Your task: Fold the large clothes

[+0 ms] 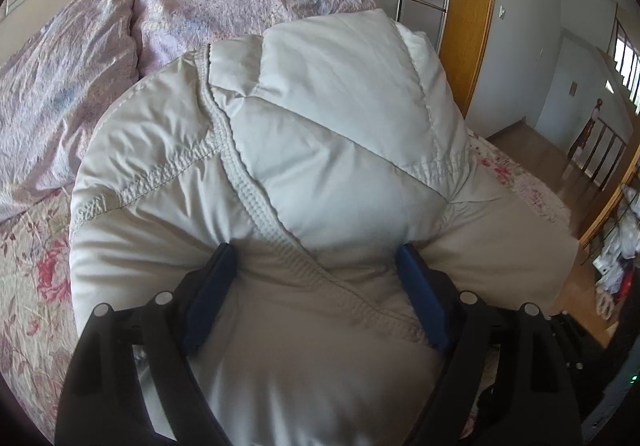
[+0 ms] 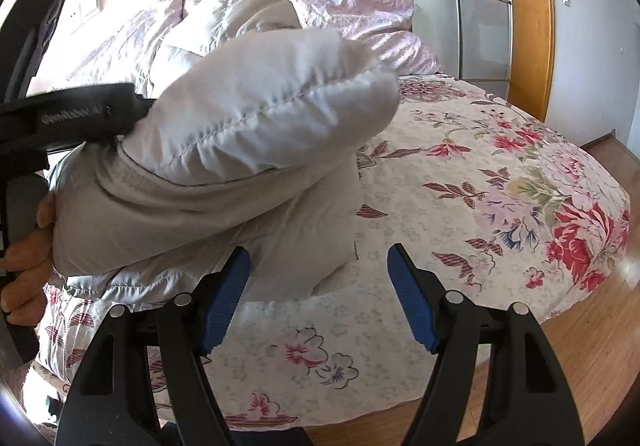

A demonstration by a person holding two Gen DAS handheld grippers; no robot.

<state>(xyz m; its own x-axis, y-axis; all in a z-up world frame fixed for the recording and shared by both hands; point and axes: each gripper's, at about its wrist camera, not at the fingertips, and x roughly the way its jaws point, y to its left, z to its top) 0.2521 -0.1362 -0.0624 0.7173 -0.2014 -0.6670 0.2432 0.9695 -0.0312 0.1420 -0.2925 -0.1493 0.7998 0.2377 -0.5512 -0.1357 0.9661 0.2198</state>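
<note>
Bed (image 2: pixel 500 182) with a flowery sheet, pink pillows (image 1: pixel 80 58) at the head and wood-framed glass doors (image 2: pixel 472 6) behind, and the puffy white jacket (image 1: pixel 304 150) is bunched on the bed, wedged in the wide-spread left tool (image 1: pixel 316 266), while the right tool (image 2: pixel 318 266) gapes empty just beside it.

Right gripper (image 2: pixel 318 270) hovering with jaws apart over the floral bedspread (image 2: pixel 480 182), nothing between its blue pads. Left gripper (image 2: pixel 72 114), in a hand (image 2: pixel 28 258), carrying a bunched white puffer jacket (image 2: pixel 248 142) above the bed.
</note>
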